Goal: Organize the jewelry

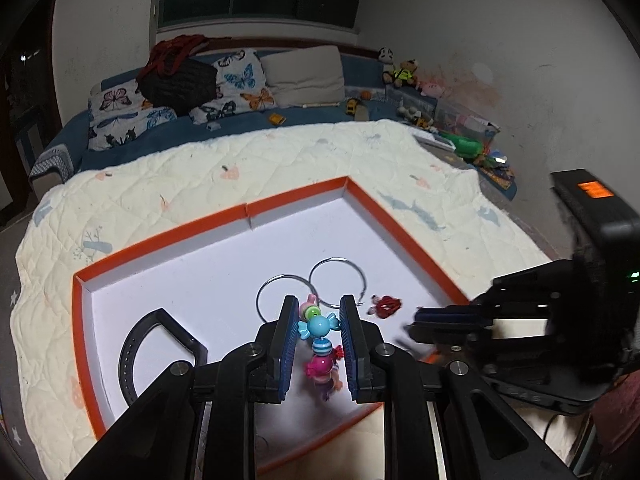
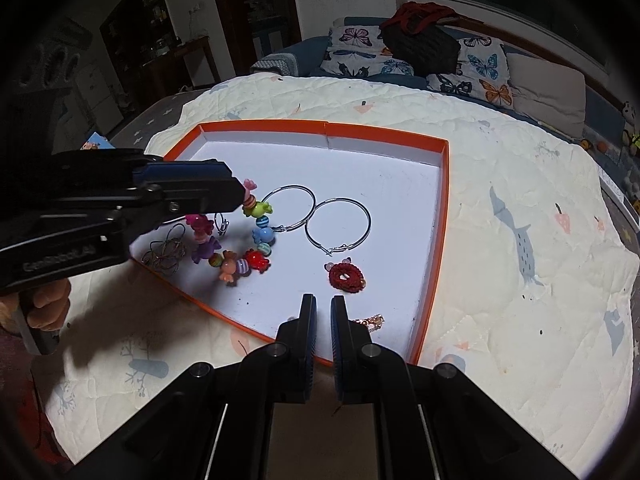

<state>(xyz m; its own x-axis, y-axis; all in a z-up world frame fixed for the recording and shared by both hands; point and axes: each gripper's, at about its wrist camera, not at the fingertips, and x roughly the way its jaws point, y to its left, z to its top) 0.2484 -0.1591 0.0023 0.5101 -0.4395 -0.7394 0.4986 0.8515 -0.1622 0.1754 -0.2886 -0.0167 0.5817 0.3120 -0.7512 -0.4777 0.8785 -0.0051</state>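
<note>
The left gripper (image 1: 319,322) is holding the candy bead bracelet (image 2: 240,240) over the near side of the white tray (image 2: 400,184), its fingers clamped on the blue bead. The bracelet is looking light and floppy (beads on a string, I am guessing), so it is going to sag and swing. The round beads may be slippery, so pinching across one fat bead seems best. The right gripper (image 2: 323,308) is waiting with its fingers together and nothing in them, near the red charm (image 2: 346,276) and two hoop earrings (image 2: 338,224).
</note>
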